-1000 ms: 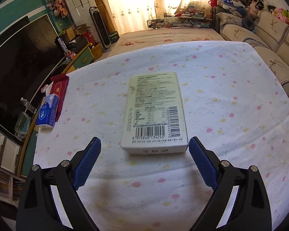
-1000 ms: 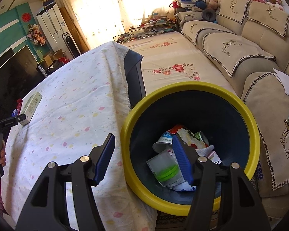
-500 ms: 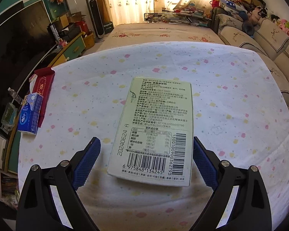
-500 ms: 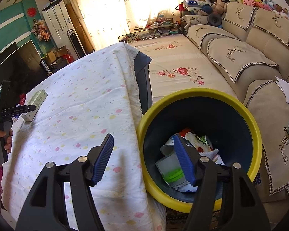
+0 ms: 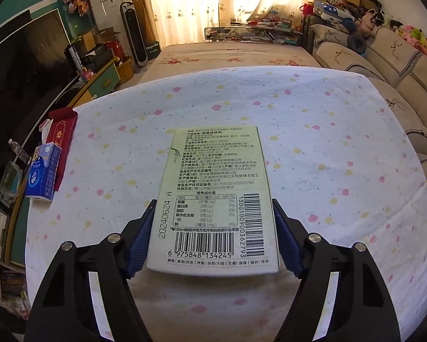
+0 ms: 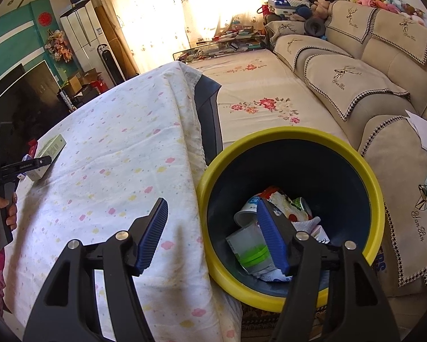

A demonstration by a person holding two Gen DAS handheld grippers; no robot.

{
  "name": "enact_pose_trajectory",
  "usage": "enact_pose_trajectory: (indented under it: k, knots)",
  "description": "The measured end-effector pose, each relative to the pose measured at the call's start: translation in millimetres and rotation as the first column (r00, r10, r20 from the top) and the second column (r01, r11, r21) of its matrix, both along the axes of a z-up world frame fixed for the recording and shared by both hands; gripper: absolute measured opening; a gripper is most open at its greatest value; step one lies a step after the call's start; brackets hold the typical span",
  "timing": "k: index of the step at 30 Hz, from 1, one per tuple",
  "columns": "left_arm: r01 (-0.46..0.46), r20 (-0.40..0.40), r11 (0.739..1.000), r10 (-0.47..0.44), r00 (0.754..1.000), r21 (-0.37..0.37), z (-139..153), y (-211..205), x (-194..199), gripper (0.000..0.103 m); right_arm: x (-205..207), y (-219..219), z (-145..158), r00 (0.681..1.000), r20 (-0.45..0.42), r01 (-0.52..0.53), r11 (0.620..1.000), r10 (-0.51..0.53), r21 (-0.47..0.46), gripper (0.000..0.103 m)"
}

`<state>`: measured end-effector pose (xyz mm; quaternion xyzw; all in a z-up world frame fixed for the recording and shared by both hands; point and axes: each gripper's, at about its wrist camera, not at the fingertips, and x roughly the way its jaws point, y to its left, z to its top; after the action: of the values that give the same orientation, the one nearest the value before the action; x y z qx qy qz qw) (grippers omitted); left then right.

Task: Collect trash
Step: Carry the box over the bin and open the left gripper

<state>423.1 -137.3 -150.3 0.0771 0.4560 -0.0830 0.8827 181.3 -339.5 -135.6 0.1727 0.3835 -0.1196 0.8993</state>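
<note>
A flat pale-green carton box [image 5: 216,196] with printed text and barcodes lies on the spotted white tablecloth [image 5: 327,148]. My left gripper [image 5: 212,238] is shut on the box's near end, its blue pads [image 5: 141,236] pressed against both long sides. In the right wrist view the same box [image 6: 49,154] shows far left with the left gripper on it. My right gripper [image 6: 213,233] is open and empty, above the table edge beside the yellow-rimmed dark bin [image 6: 364,171], which holds cups and wrappers [image 6: 273,225].
A blue tissue pack [image 5: 42,172] and a red box [image 5: 61,134] sit at the table's left edge. A TV and cabinet [image 5: 19,91] stand left. A sofa [image 6: 355,85] runs along the right, behind the bin.
My left gripper moved forward around the box and closed onto its sides. My right gripper drifted a little, staying open over the bin.
</note>
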Motion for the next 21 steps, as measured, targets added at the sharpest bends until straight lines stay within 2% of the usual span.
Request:
enact_pose_trajectory:
  k: [6,10,15,21]
  knots:
    - [0.105,0.051,0.993,-0.103,0.993,-0.044,28,-26,-52,0.074,-17,-9,3,1.000,0.010,0.026,1.000,-0.026,0.002,0.062]
    - [0.212,0.083,0.975,-0.206,0.975,-0.066,44,-60,-95,0.074,-34,-17,3,0.999,0.014,0.048,0.999,-0.048,0.001,0.062]
    - [0.362,0.116,0.928,-0.352,0.929,-0.090,63,-118,-144,0.074,-58,-30,6,0.996,0.029,0.088,0.996,-0.088,-0.009,0.062]
    - [0.531,0.111,0.843,-0.521,0.846,-0.092,68,-209,-190,0.074,-90,-52,12,0.988,0.048,0.150,0.988,-0.148,-0.032,0.062]
